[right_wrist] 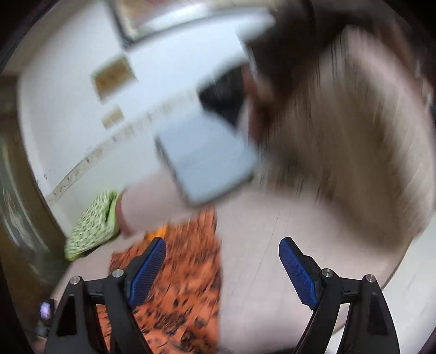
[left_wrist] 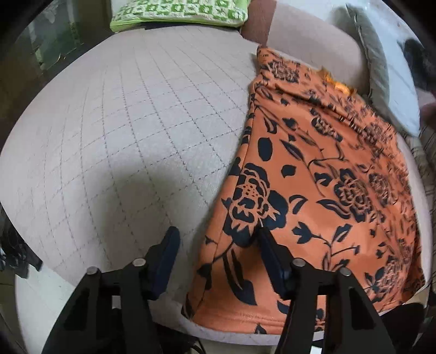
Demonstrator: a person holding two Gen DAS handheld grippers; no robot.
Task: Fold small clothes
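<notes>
Both grippers stand with their jaws spread and nothing between the pads. Seen from its own wrist camera, the left gripper [left_wrist: 216,245] hangs low over the near edge of a quilted beige sofa seat [left_wrist: 122,130], its left finger over bare upholstery and its right finger over the near left part of the orange garment [left_wrist: 313,174] — whether that finger touches the cloth cannot be told. The garment, orange with a dark floral print, lies spread flat on the right half of the seat, running from the near edge back toward the backrest, where a grey cushion [left_wrist: 378,79] leans. A green patterned cushion [left_wrist: 179,12] sits at the far end of the seat. The right wrist view is heavily blurred: the right gripper [right_wrist: 222,246] hovers released above the seat, its blue pads [right_wrist: 148,269] apart — the left one over the garment's orange cloth, the right one over bare beige upholstery.
</notes>
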